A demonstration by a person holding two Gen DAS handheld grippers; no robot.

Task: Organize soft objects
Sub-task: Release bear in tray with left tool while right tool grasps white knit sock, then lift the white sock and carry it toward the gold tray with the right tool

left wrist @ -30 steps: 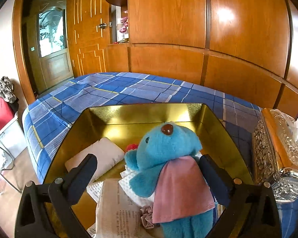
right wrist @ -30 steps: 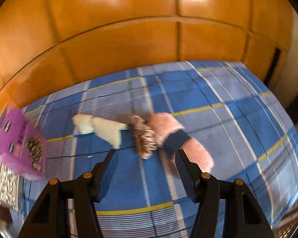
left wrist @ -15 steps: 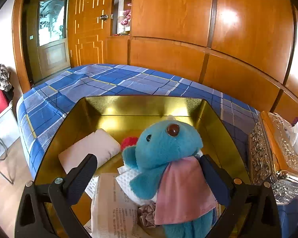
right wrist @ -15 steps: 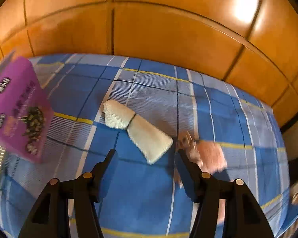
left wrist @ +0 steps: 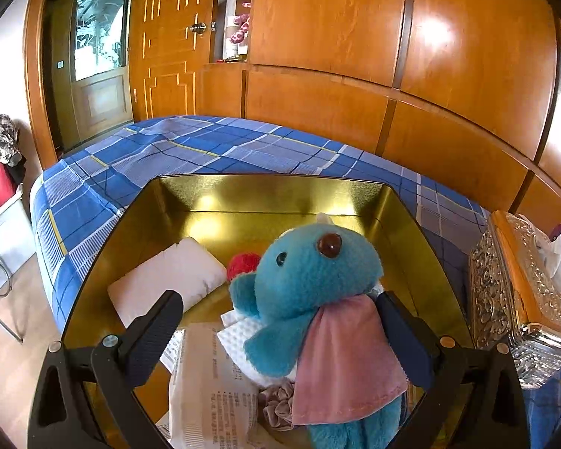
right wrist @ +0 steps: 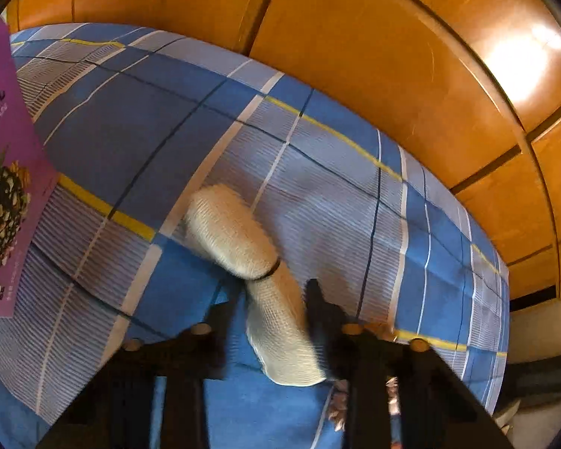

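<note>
A white rolled cloth tied with a black band lies on the blue checked bedspread. My right gripper points steeply down at it, and its jaws are closing with the near end of the roll squeezed between the pads. My left gripper hangs open and wide over a gold tray. In the tray lie a blue plush toy with a pink cape, a white pillow, a red pompom, a paper packet and a mauve scrunchie.
A purple box stands on the bed left of the roll. A silver tissue box sits right of the tray. A pink fluffy thing shows behind the right fingers. Wooden panelling backs the bed.
My right gripper swung left from the pink fluffy thing to the white roll, rolled, dropped lower and closed its jaws around the roll. The left gripper stayed over the tray.
</note>
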